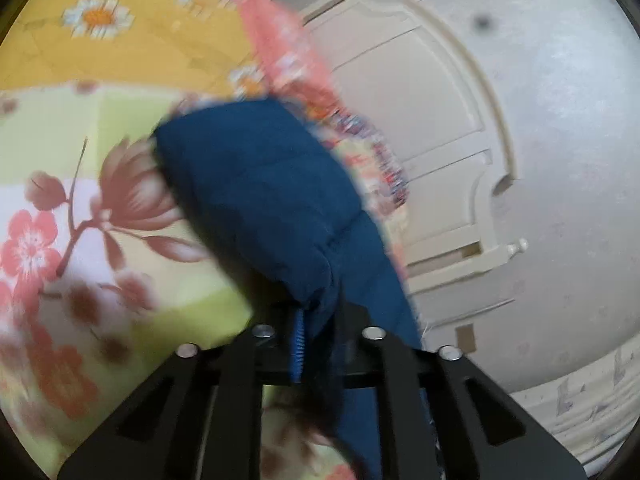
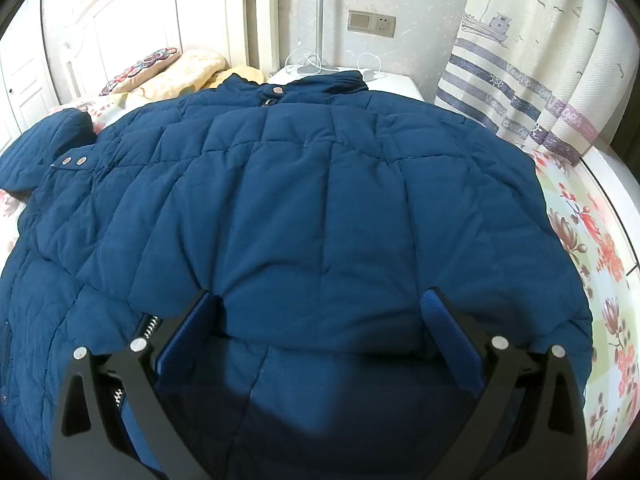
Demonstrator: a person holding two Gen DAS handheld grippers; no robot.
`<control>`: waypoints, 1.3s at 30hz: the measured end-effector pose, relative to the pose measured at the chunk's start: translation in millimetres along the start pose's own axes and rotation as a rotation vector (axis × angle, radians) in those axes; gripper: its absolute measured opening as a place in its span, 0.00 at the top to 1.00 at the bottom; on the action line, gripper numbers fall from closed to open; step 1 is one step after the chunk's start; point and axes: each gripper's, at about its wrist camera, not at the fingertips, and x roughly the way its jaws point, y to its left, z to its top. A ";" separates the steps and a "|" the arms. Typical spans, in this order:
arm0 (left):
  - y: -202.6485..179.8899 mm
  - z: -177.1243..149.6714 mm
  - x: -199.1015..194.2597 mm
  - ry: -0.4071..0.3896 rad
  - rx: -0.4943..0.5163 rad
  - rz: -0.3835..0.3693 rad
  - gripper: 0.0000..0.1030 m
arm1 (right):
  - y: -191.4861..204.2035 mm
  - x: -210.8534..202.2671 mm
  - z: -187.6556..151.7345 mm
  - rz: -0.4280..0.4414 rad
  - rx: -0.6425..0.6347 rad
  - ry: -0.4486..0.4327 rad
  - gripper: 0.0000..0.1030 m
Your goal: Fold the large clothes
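Navy-blue quilted puffer jacket covers most of a bed dressed in a floral sheet of pink and rust-red blossoms on pale green and white, its collar toward twelve o'clock in the right wrist view, near a white bedside table and a cream curtain with printed boats and grey stripes at two o'clock. One side panel already seems to lie folded over the body, its rounded lower edge running across the middle of that view, and a sleeve or hood is bunched at nine o'clock. Judging from this, the fold is early to midway: the left side and the final halving probably remain. The right gripper has its blue-padded fingers spread wide, straddling the folded edge and resting on or just above the padding without pinching anything. In the blurred left wrist view, the left gripper has its fingers closed together on a thick fold of the same jacket, a bright blue zipper strip hanging between them; the cloth is lifted above the sheet, with a cream panelled wardrobe door beyond at two o'clock.
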 end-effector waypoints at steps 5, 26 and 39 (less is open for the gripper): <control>-103.8 -56.5 -38.4 -0.041 0.323 -0.150 0.96 | -9.0 -6.5 -0.5 0.030 0.050 -0.041 0.03; -230.3 -448.1 -44.2 0.530 1.240 -0.346 0.14 | -109.9 -43.3 -28.8 0.120 0.582 -0.298 0.03; -120.2 -285.2 -32.4 0.295 0.804 0.121 0.11 | -95.3 -39.3 -22.9 0.091 0.510 -0.269 0.03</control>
